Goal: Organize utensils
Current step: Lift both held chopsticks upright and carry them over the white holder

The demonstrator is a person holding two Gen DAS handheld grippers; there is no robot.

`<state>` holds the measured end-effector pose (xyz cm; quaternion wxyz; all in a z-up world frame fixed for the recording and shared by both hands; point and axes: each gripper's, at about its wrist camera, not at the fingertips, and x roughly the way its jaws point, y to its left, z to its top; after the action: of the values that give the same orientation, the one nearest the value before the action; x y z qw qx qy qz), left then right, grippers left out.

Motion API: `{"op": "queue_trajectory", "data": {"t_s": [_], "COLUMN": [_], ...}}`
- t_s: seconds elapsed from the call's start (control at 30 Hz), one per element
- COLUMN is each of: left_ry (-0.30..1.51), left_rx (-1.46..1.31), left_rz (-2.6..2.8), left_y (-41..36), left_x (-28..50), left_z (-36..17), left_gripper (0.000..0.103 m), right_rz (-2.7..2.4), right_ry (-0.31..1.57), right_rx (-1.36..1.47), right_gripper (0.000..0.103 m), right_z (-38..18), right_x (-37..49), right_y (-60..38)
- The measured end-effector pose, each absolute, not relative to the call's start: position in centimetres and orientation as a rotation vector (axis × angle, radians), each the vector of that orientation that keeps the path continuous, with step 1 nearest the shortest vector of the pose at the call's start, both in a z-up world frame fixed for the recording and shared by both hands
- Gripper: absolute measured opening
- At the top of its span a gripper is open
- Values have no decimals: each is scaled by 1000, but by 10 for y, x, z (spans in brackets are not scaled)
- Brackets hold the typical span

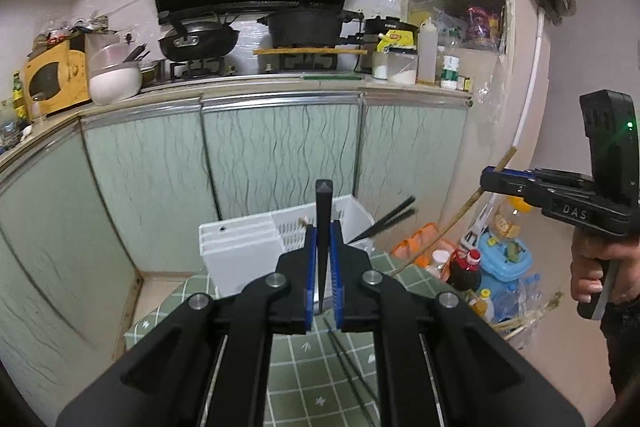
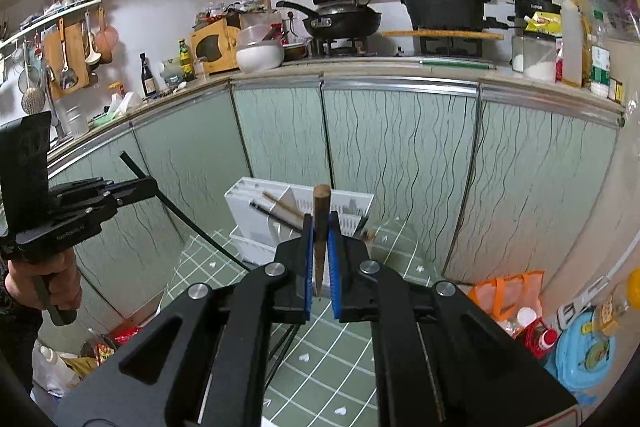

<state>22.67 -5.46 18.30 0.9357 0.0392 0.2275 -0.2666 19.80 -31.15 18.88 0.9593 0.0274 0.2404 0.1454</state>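
My left gripper [image 1: 322, 233] is shut on a black chopstick [image 1: 323, 227], held upright above the green checked table. My right gripper [image 2: 319, 231] is shut on a brown wooden chopstick [image 2: 320, 227], also upright. A white utensil holder [image 1: 256, 247] stands at the table's far edge; black chopsticks [image 1: 390, 221] lean out of its right side. In the right wrist view the holder [image 2: 260, 223] contains a black and a wooden chopstick [image 2: 280, 207]. The right gripper [image 1: 490, 181] shows at the right in the left wrist view; the left gripper [image 2: 150, 183] at the left in the right wrist view.
Two black chopsticks [image 1: 352, 379] lie on the green checked tablecloth [image 1: 300, 359]. Pale green kitchen cabinets [image 1: 280, 147] stand behind, with pans and jars on the counter. Bottles, an orange bag [image 2: 508, 291] and a blue container [image 2: 588, 355] sit on the floor at the right.
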Motion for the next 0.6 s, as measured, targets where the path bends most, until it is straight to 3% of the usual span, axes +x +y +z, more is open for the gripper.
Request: {"op": "queue_trajectory", "data": {"t_s": [0.6], "left_ry": [425], "left_rx": [-9], "left_rz": [-593], "left_y": [-89], "left_x": [308], "left_z": [220], "left_gripper": [8], "right_rz": [286], "right_ry": [459], "right_rx": [79], "right_gripper": [6], "right_z": [224], "right_x": [272], "right_y": [-329]}}
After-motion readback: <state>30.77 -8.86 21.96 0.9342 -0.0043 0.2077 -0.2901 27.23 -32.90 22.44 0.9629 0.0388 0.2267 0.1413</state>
